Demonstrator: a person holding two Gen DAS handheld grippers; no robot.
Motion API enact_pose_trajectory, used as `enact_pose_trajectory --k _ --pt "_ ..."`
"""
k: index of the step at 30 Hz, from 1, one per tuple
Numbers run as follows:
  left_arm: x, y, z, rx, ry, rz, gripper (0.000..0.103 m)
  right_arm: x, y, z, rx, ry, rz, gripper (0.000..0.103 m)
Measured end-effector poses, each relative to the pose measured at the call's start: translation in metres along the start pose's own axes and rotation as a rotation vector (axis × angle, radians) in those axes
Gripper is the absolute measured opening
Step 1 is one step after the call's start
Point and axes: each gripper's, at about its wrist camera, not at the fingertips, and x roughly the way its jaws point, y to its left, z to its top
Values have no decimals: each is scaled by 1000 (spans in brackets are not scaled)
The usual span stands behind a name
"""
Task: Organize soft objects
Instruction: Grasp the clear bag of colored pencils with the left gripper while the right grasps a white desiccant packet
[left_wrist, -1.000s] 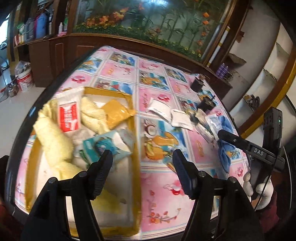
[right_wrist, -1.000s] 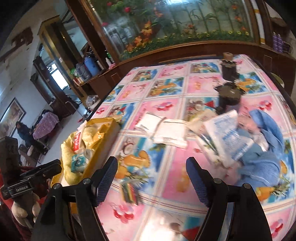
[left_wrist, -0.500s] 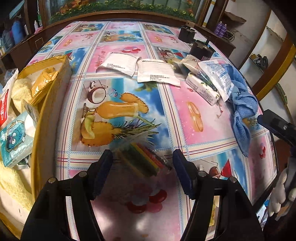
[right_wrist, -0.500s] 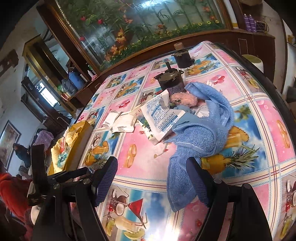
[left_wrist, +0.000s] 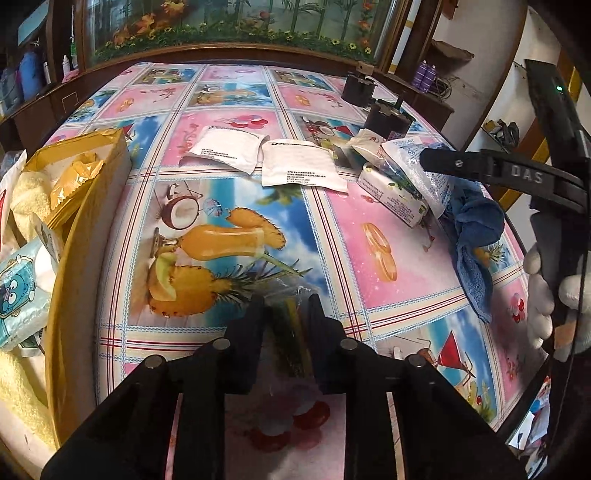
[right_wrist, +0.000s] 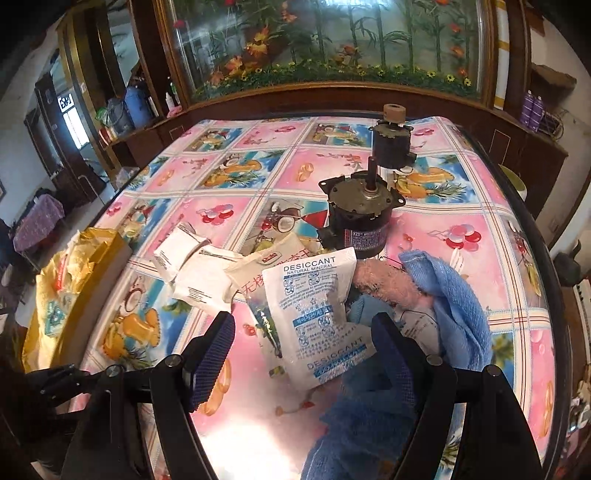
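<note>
My left gripper (left_wrist: 286, 314) is shut on a clear plastic packet of coloured strips (left_wrist: 290, 332), low over the fruit-print tablecloth. To its left, a yellow tray (left_wrist: 74, 258) holds yellow towels (left_wrist: 26, 192), an orange pouch (left_wrist: 70, 184) and a blue tissue pack (left_wrist: 18, 291). My right gripper (right_wrist: 301, 350) stands open, its fingers either side of a white desiccant packet (right_wrist: 314, 314). That packet rests against a blue towel (right_wrist: 454, 314) and a pink fluffy item (right_wrist: 384, 280). The right gripper's body (left_wrist: 498, 171) shows in the left wrist view above the towel (left_wrist: 476, 225).
Two white sachets (left_wrist: 225, 147) (left_wrist: 299, 166) lie mid-table, with a wrapped tissue pack (left_wrist: 391, 195) and a snack pouch (right_wrist: 266, 262) near the desiccant. Two dark motors (right_wrist: 362, 221) (right_wrist: 391, 144) stand behind. A gloved hand (left_wrist: 543, 295) holds the right tool. Wooden cabinets ring the table.
My left gripper swung from over the tray to the table and shut on the clear packet. My right gripper moved in over the desiccant packet and towel, staying open.
</note>
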Motion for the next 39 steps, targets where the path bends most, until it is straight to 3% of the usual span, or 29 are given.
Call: enact_pose_trajectory --k 2,3,5,10,20,27,34,39 --pt "0 -2 -1 7 -7 10 19 10 -2 1 -16 19 -22 78" --pt "0 -4 -1 11 -10 15 19 12 -3 1 -21 20 -30 73" --pt "0 -8 -2 25 -16 21 18 15 -5 0 -23 24 -40 50" --pt "1 -11 -3 14 -22 -13 16 14 -9 -1 -13 41 -20 35" --pt "-45 -18 1 -20 -106 -110 15 -41 -7 -3 10 -78 11 33" --pt "-85 1 2 -93 -181 -176 15 -72 13 -11 -6 -122 73 33" --pt "-132 54 -7 -184 -280 -143 15 -81 49 -24 -33 -118 150 33" --pt "-147 94 -18 -253 -314 -77 15 -79 77 -22 -50 -98 225 33"
